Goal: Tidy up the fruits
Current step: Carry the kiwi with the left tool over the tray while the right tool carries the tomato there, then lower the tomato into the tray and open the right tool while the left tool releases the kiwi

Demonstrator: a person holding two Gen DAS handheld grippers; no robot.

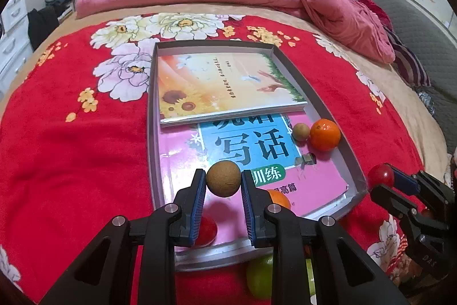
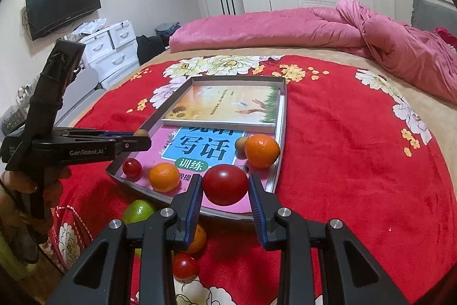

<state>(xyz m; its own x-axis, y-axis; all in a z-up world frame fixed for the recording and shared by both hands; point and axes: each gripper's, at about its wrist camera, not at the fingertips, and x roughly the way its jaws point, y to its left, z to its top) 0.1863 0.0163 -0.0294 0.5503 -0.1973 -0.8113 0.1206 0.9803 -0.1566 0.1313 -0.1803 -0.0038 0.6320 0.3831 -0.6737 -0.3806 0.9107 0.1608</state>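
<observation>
**Two small fruits pinched, tray just ahead**

The left hand-held gripper (image 1: 223, 180) is clamped on a brown fruit (image 1: 223, 179), a small, rough-skinned ball held across its middle above the near end of the tray (image 1: 328, 110). It looks light and firm; a round shape like this can roll out of flat pads, so the mid-line grip seems right. The right hand-held gripper (image 2: 225, 185) is closed on a tomato (image 2: 225, 184), smooth and glossy, likely soft and easily bruised, so gentle pressure suits it.

In the tray, on two books (image 1: 225, 85), lie an orange (image 1: 325, 134) beside a small brown fruit, plus another orange (image 2: 164, 177) and a small tomato (image 2: 132, 167) at the near end. Open pink cover remains between them. The tray's low rim must be cleared. A green fruit (image 2: 139, 211) and others wait on the bed (image 2: 357, 162) just outside.
</observation>
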